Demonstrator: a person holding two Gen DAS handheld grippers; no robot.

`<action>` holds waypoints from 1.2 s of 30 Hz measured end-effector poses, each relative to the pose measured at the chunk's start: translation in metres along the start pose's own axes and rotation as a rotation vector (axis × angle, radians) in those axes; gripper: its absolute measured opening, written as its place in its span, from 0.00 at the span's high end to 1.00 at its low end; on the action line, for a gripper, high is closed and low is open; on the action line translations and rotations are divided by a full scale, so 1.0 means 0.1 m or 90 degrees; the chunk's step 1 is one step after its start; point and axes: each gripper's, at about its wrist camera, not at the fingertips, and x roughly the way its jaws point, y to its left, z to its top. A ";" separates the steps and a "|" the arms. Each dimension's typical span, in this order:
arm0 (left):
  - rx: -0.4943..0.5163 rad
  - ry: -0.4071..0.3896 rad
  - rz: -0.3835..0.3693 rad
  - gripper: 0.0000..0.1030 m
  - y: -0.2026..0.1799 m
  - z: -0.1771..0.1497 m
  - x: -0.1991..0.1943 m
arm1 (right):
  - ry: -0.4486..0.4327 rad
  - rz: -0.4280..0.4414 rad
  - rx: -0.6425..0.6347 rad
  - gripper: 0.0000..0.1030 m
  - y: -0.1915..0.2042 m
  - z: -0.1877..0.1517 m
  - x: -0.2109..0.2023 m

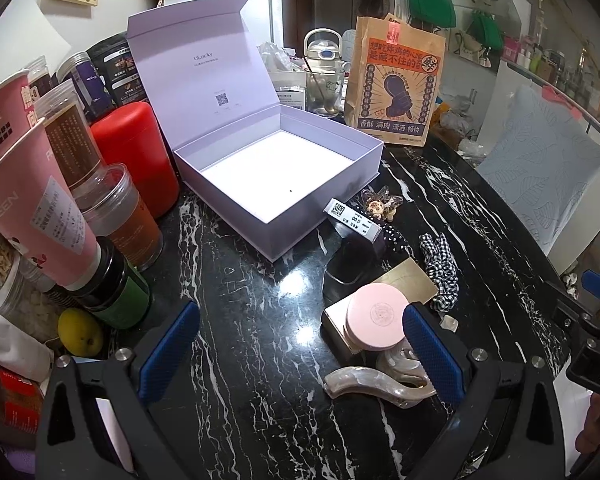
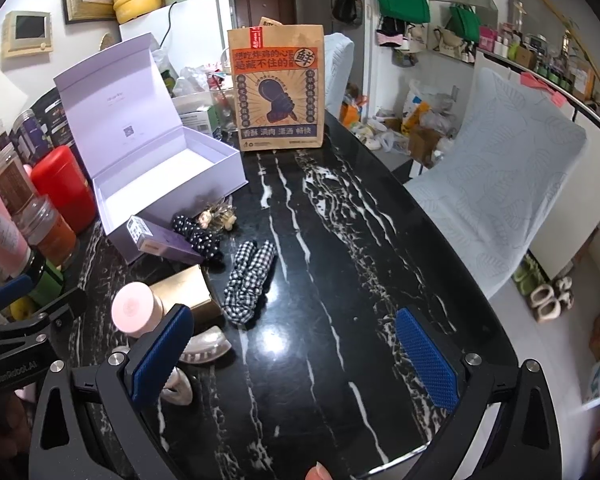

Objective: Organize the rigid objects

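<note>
While nothing yet sits in the lilac gift box [image 1: 276, 176], lid propped up, centre of the left wrist view, floor bare and white. Both tongs spread wide, nothing held: left tongs [image 1: 300, 354] low in frame over the black marble desk [image 1: 236, 360]; right tongs [image 2: 296, 354] likewise low in the right wrist view, over bare desk.

Rigid pieces clustered lower right of the left wrist view, just in front of the box's near corner:
- Pink round compact [image 1: 376, 314], resting on a gold flat case [image 1: 408, 280], right beside the left tongs' right-hand pad. Judged light, stiff, smooth lid, likely slippery; best pinched across the diameter at the rim, gently, in case of a mirror inside.
- Pearly claw clip [image 1: 376, 388], bottom of frame, curved and glossy. Probably brittle plastic with a spring; grip across the thick spine, not the teeth.
- Small carton with QR label [image 1: 354, 218], leaning against the box front. Cardboard, light, crushable; hold by the long flat sides.
- Dark open-topped holder [image 1: 346, 266] between carton and compact; material unclear.
- Clear charm clip [image 1: 380, 204] above the carton, small, fiddly.

Soft items mixed in, judged outside the job: gingham scrunchie [image 2: 248, 284] mid-left of the right wrist view, polka-dot scrunchie [image 2: 198, 236] above it.

Red canister [image 1: 136, 156] and jars crowd the left edge; paper takeaway bag [image 1: 396, 84] upper centre. Compact judged nearest first pick for the left tongs.
</note>
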 end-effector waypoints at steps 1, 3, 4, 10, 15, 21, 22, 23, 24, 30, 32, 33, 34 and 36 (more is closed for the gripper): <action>0.000 0.001 0.001 0.00 0.00 0.00 0.00 | 0.000 0.000 0.000 0.00 0.00 0.00 0.00; -0.001 0.002 0.000 0.00 0.00 0.00 0.00 | 0.000 -0.001 0.000 0.00 0.00 0.00 0.00; -0.001 0.002 0.000 0.00 0.01 0.01 0.00 | 0.000 -0.001 0.000 0.00 0.00 0.00 0.00; 0.000 0.004 0.000 0.00 0.02 0.01 0.01 | 0.000 -0.002 -0.001 0.00 0.00 0.00 0.00; 0.001 0.007 -0.001 0.00 0.02 0.02 0.02 | 0.000 -0.002 -0.001 0.00 0.00 0.00 0.01; 0.001 0.007 -0.001 0.00 0.02 0.02 0.02 | 0.000 -0.001 -0.003 0.00 0.01 0.01 0.01; 0.000 0.008 -0.001 0.00 0.03 0.03 0.03 | 0.001 -0.001 -0.003 0.00 0.01 0.01 0.01; 0.000 0.009 -0.001 0.00 0.03 0.03 0.03 | 0.001 -0.001 -0.004 0.00 0.02 0.02 0.01; 0.000 0.009 0.000 0.00 0.03 0.03 0.04 | 0.001 -0.001 -0.005 0.00 0.02 0.02 0.01; -0.003 0.020 0.000 0.00 0.04 0.03 0.07 | -0.001 0.000 -0.008 0.00 0.03 0.02 0.01; -0.005 0.021 0.000 0.00 0.05 0.02 0.07 | 0.000 0.000 -0.008 0.00 0.03 0.02 0.01; -0.005 0.021 0.000 0.00 0.05 0.02 0.07 | 0.000 0.000 -0.007 0.00 0.03 0.02 0.01; -0.006 0.021 0.000 0.00 0.05 0.02 0.07 | 0.000 0.000 -0.007 0.00 0.03 0.02 0.01; -0.005 0.021 0.000 0.00 0.05 0.02 0.07 | 0.001 0.000 -0.008 0.00 0.03 0.02 0.01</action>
